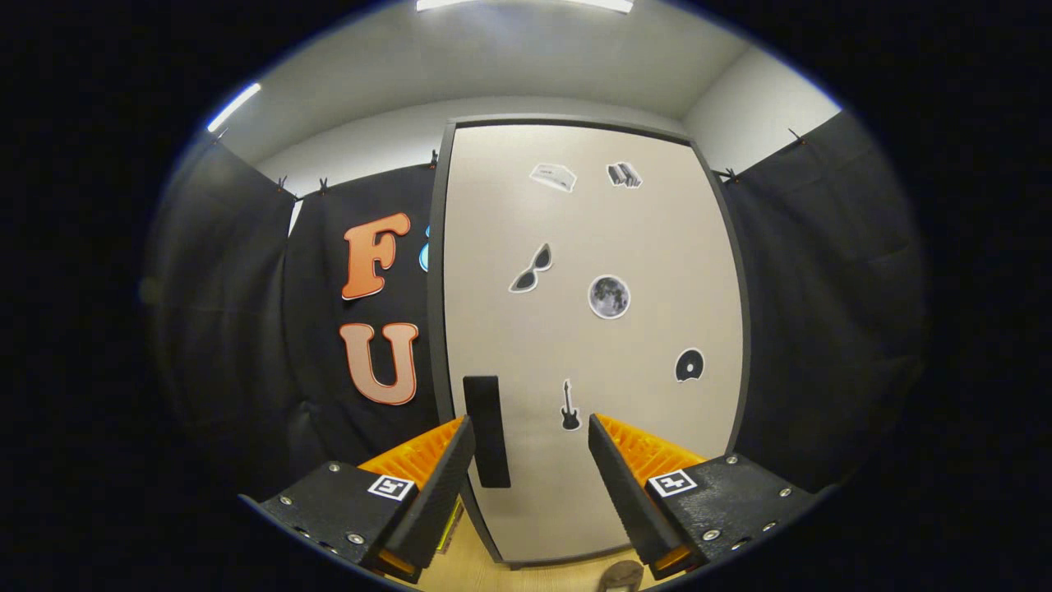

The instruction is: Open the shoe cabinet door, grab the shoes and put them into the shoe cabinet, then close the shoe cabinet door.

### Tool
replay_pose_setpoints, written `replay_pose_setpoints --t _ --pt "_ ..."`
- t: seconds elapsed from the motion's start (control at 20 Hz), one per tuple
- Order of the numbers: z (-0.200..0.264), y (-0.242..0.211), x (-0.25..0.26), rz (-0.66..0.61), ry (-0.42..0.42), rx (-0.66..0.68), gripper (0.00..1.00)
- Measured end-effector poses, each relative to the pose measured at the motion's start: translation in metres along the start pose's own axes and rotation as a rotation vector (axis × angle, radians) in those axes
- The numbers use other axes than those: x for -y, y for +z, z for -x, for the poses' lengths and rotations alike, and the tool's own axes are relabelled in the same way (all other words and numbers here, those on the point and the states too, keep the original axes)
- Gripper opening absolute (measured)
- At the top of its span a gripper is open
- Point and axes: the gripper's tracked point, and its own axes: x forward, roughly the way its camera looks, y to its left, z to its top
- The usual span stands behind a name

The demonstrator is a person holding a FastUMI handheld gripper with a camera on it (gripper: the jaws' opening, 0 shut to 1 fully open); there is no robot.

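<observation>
My fingers [531, 427] are spread wide, released, holding nothing. They point straight at the shoe cabinet door [600, 247], which stands shut, upright, a pale panel in a dark frame.

The door's dark handle [486, 429], a narrow vertical bar, sits near the door's left edge, low on the panel. It shows in the gap between my fingers, close beside the left one. Whether the left finger touches it I cannot tell.

Stickers on the door: a small guitar [569, 406] just ahead of the gap between my fingers; a disc [689, 365] to its right; a moon [609, 297] and a pair of sunglasses [532, 270] higher up; two small pale ones [587, 176] near the top.

Black cloth wall [822, 271] on both sides of the cabinet. Ceiling light [526, 4] above.

Light wood floor [477, 567] below, near the cabinet foot. A brownish thing [622, 574], perhaps a shoe, sits on the floor just below the door, beside my right finger; too little visible to be sure.
</observation>
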Motion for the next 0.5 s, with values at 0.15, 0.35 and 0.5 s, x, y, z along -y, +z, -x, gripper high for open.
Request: replay_pose_setpoints --t 0.15,0.35,0.5 --pt "-0.021 -0.010 -0.009 0.011 0.020 -0.013 0.86" --pt "-0.044 -0.027 -0.020 0.004 0.040 -0.044 0.82" --pt "-0.057 -0.038 -0.028 0.004 0.053 -0.062 0.78"
